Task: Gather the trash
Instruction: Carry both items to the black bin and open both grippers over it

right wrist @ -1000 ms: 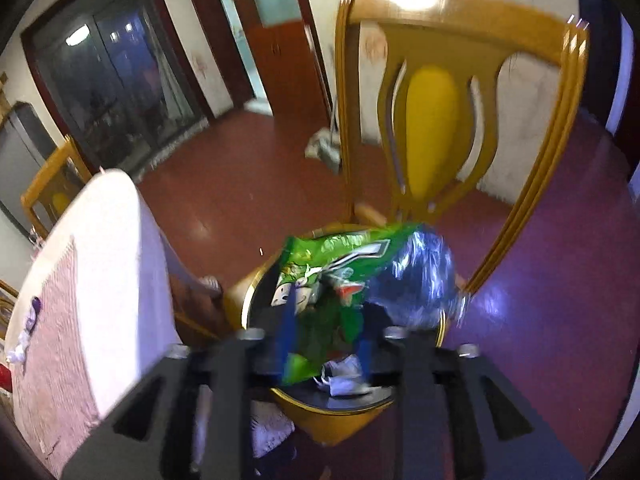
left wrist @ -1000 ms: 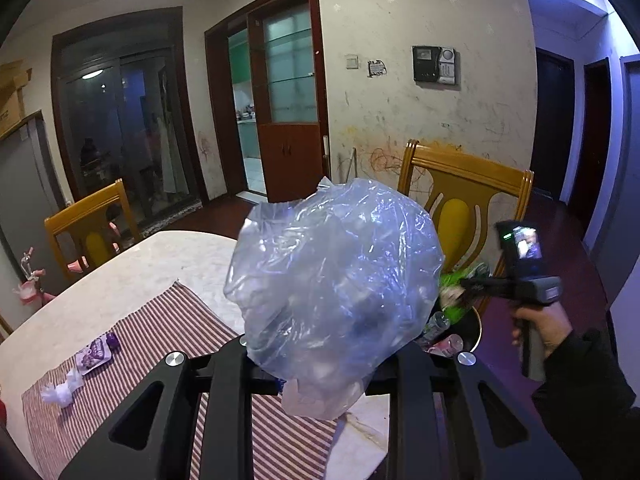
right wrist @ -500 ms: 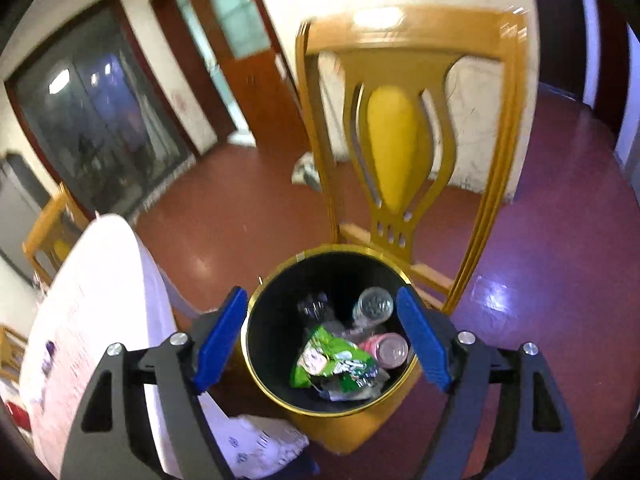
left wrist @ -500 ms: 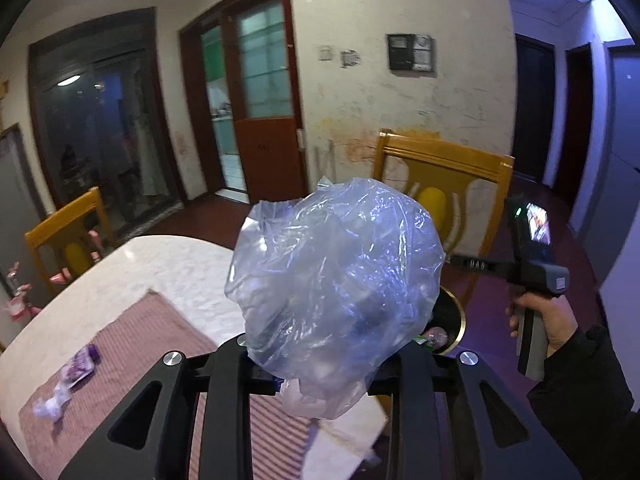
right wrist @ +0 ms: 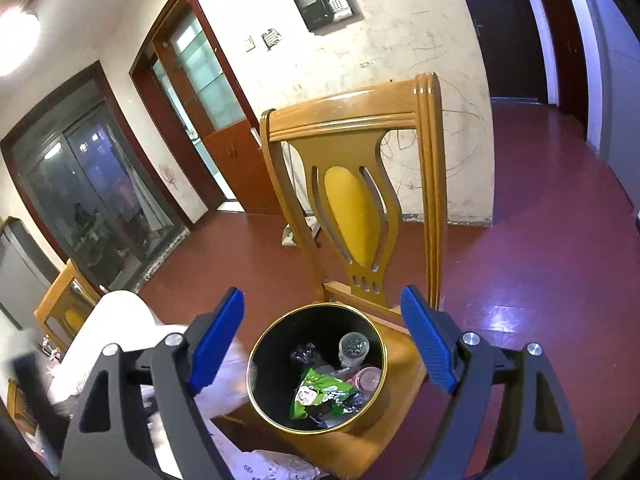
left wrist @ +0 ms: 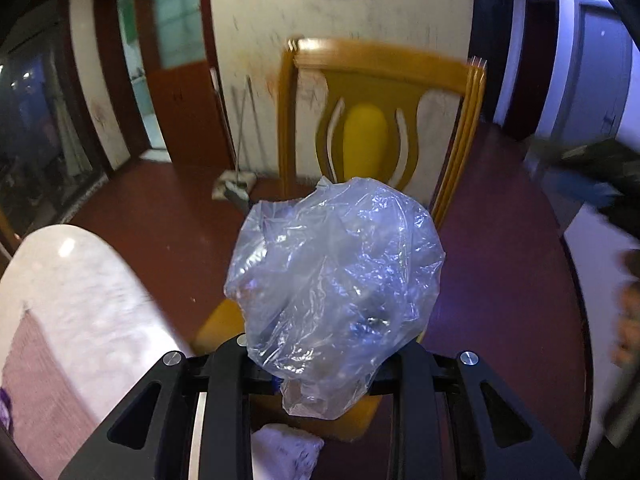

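In the left wrist view, the left tool (left wrist: pixel 320 364) is closed on a crumpled clear plastic bag (left wrist: pixel 336 276), which fills the middle of the frame in front of a yellow chair (left wrist: pixel 380 92). The white worktop (left wrist: pixel 76 292) sits at lower left. In the right wrist view, the right tool (right wrist: pixel 322 344) is wide open and holds nothing. Between its blue pads (right wrist: pixel 218 340) sits the black bin (right wrist: pixel 318 368) on the chair seat, with a green wrapper (right wrist: pixel 324 396) inside. The bag looks next to go: move it over the bin, then let go.

dim, motion-blurred left view — ceiling lamp (right wrist: pixel 16 40) glares, fisheye-warped edges.
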The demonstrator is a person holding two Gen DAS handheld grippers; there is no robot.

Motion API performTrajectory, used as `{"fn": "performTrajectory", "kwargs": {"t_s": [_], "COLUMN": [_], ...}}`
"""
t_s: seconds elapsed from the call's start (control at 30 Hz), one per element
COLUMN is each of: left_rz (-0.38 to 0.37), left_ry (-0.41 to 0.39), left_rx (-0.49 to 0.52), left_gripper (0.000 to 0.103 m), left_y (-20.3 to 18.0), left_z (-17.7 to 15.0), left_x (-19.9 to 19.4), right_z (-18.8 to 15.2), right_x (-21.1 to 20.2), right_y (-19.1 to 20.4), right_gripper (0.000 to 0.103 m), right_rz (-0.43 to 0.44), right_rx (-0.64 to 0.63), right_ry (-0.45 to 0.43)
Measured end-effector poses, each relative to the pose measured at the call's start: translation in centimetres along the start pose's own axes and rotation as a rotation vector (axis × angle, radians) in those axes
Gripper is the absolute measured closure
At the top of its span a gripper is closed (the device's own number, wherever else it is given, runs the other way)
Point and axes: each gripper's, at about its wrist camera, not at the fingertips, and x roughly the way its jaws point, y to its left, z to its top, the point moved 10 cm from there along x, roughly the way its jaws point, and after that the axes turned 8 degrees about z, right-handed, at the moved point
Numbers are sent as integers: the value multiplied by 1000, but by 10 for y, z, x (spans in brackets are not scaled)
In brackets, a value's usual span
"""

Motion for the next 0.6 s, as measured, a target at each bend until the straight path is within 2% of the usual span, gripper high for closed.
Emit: {"fn": "performTrajectory", "kwargs": {"t_s": [0.1,0.13,0.17,0.23,0.27,0.33,0.6], "left_rz": [35,31,26,16,15,29,70], "left_ry": [56,64,65,50,21,-1,-123], "left_rx": [8,1,-12,-40,-50,-42,-47], "left_gripper": [76,65,38,16,12,8,7], "left_y": [-12,-15,-15,-18,-20,-20,2], "left_z": [-5,-7,-8,-4,0,7,24], "left_x": [46,53,57,55,48,41,-28], "right_z": [-1,0,0,2,2,1,-1], "right_x": [-6,-7,-9,-11,-11,-11,-11], "right_y": [-7,-9,-10,-12,-14,-13,0], "right_gripper": [22,22,22,22,22,22,22], "right_rz": [2,1,1,5,6,11,37], "right_rx": [13,15,16,20,27,33,25], "right_ry": [1,0,0,-2,-5,-7,-3]}}
